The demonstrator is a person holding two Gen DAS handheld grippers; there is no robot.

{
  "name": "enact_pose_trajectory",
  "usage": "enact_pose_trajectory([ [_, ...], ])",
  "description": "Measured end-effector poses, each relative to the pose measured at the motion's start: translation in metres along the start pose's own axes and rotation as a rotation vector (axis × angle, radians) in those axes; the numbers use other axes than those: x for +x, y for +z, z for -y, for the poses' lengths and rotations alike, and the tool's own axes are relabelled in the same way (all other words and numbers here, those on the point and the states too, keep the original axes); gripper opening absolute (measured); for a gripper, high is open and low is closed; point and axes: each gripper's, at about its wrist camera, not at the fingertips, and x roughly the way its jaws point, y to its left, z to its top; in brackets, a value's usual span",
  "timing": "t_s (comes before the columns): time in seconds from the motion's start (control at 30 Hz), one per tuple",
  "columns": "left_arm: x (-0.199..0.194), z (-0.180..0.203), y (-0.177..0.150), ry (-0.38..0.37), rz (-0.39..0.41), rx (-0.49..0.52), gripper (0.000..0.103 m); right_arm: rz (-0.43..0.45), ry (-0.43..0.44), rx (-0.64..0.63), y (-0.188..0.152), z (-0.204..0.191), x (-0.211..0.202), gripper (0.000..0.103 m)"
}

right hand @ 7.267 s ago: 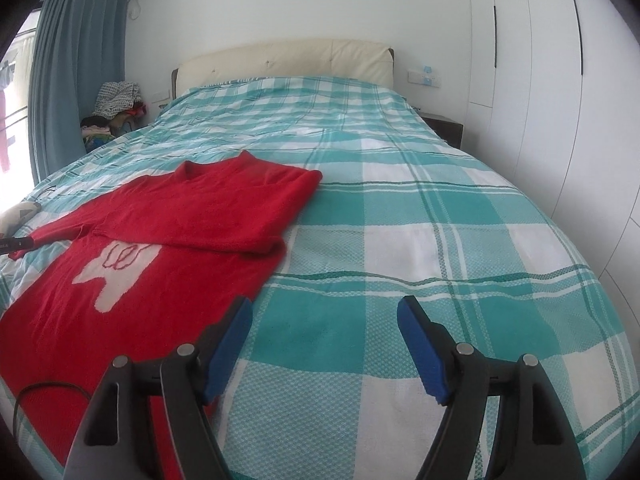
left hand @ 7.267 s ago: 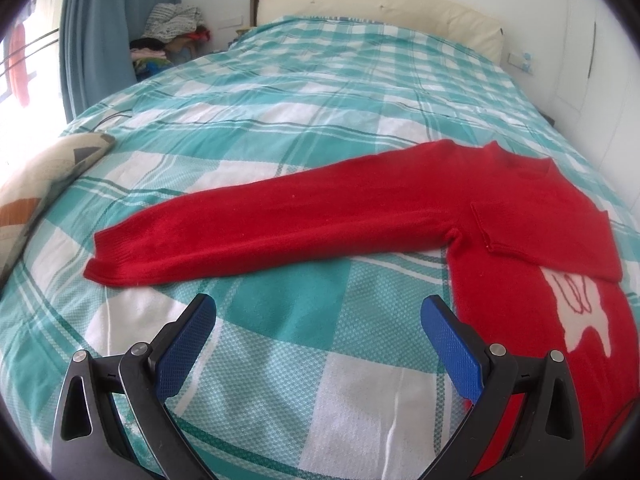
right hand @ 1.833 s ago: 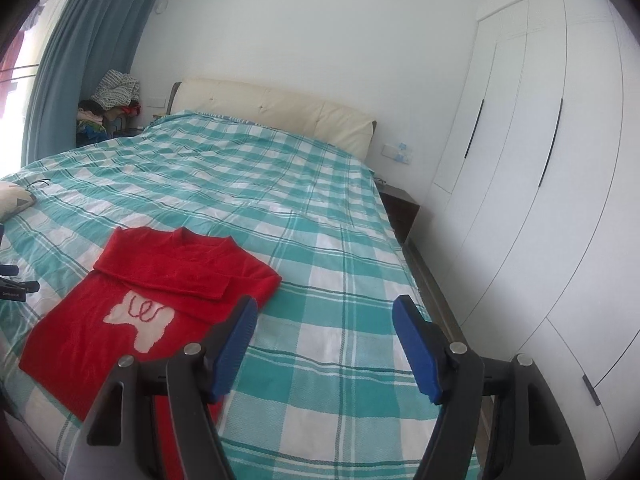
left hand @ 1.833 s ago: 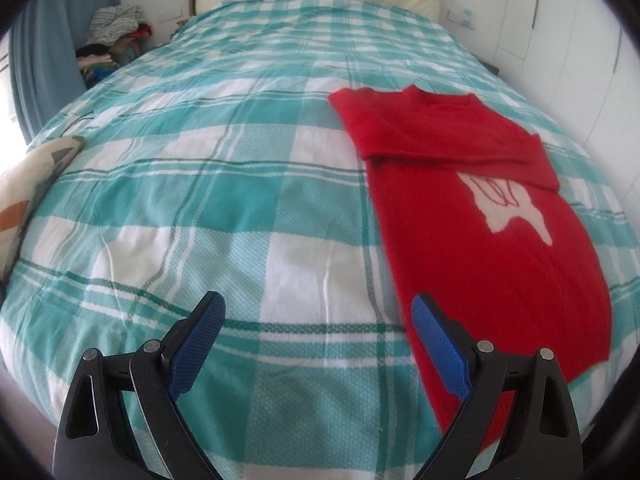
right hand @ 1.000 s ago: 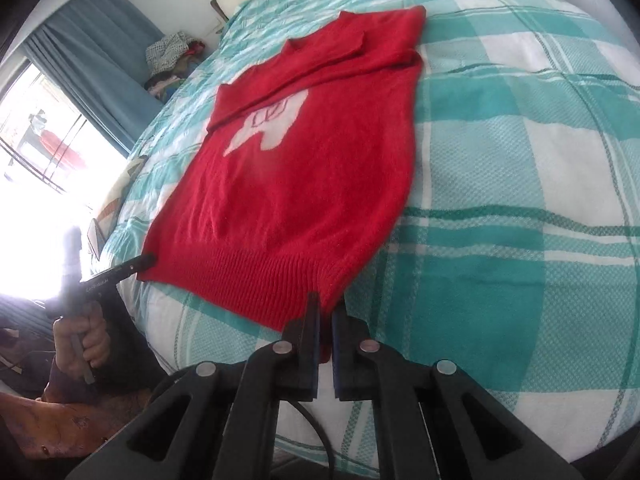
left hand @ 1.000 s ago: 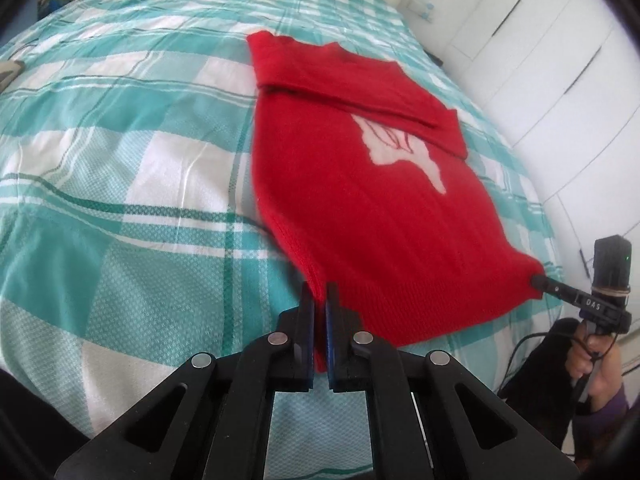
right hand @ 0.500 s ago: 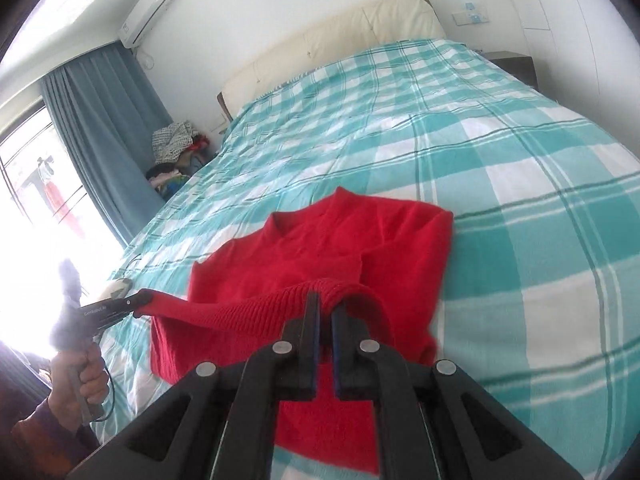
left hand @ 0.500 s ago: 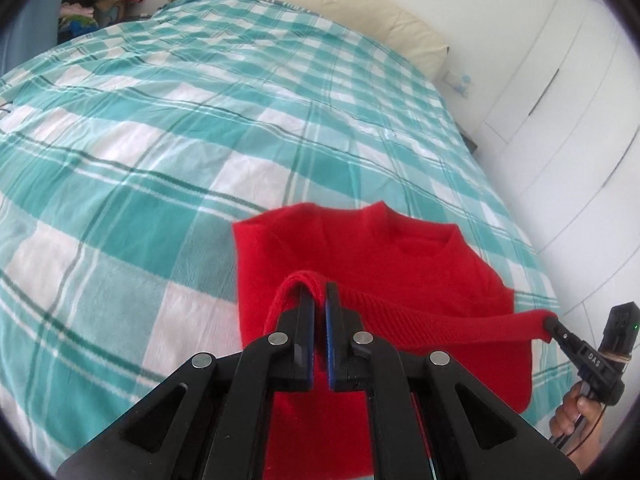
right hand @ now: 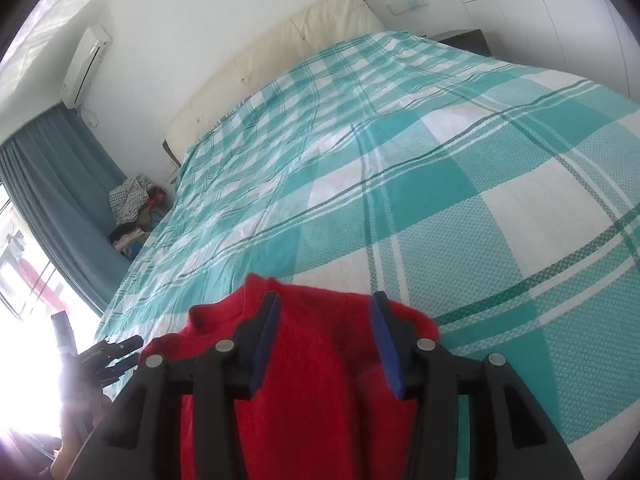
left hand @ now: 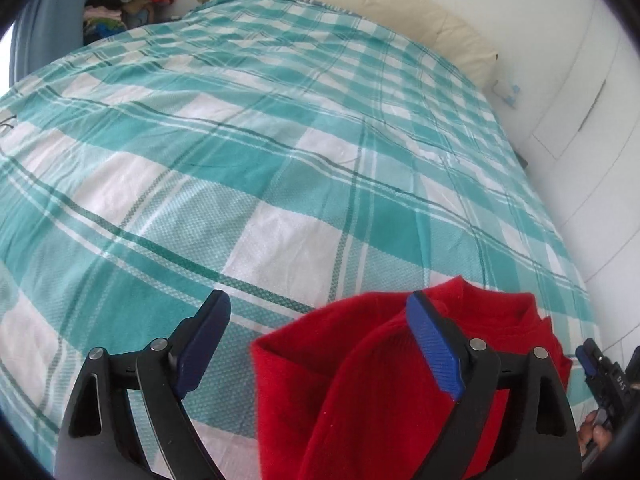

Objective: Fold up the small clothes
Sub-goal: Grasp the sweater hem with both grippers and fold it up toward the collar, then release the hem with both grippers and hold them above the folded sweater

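A red knit sweater (left hand: 360, 380) lies folded over itself on the teal and white checked bed (left hand: 280, 160), its neck end pointing up the bed. My left gripper (left hand: 320, 348) hangs over the sweater's left edge, jaws opening wide, blue pads off the cloth. In the right wrist view the same red sweater (right hand: 320, 380) fills the space under my right gripper (right hand: 324, 344). Its jaws are opening too, and the knit lies below and between them without the pads pressing on it. The other gripper shows at each view's edge.
A cream headboard (right hand: 280, 40) and white wardrobe doors (left hand: 580, 100) bound the bed at the far end and right. A pile of clothes (right hand: 132, 204) sits by the blue curtain (right hand: 60, 184). Bare checked bedding stretches ahead of the sweater.
Both grippers carried the sweater's hem up toward its neck, doubling the sweater over. Both were shut on the hem half a second ago; now their jaws stand apart and the cloth is let go.
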Motion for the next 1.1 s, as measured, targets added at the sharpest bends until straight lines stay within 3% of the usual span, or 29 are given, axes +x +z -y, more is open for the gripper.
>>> enact_pose_trajectory([
  [0.13, -0.032, -0.012, -0.019, 0.033, -0.017, 0.056, 0.091, 0.002, -0.021, -0.081, -0.010, -0.008, -0.037, 0.046],
  [0.23, -0.061, -0.011, -0.052, 0.067, -0.042, 0.150, 0.091, -0.020, -0.013, -0.150, -0.030, -0.017, -0.069, 0.048],
  [0.43, -0.119, 0.004, -0.143, 0.131, -0.090, 0.319, 0.096, -0.024, -0.011, -0.241, -0.090, -0.030, -0.146, 0.061],
  [0.6, -0.147, 0.014, -0.197, 0.172, -0.053, 0.315, 0.098, 0.052, -0.032, -0.311, -0.138, -0.044, -0.198, 0.076],
  [0.7, -0.141, 0.015, -0.213, 0.168, -0.038, 0.286, 0.098, 0.068, -0.048, -0.329, -0.164, -0.046, -0.204, 0.080],
  [0.83, -0.125, 0.017, -0.225, 0.216, -0.026, 0.308, 0.098, 0.009, -0.085, -0.383, -0.188, -0.047, -0.191, 0.080],
  [0.97, -0.114, 0.016, -0.236, 0.233, -0.034, 0.317, 0.098, -0.007, -0.111, -0.484, -0.199, -0.053, -0.181, 0.080],
  [1.1, -0.109, 0.014, -0.235, 0.224, -0.037, 0.307, 0.099, -0.013, -0.093, -0.487, -0.200, -0.053, -0.175, 0.080],
])
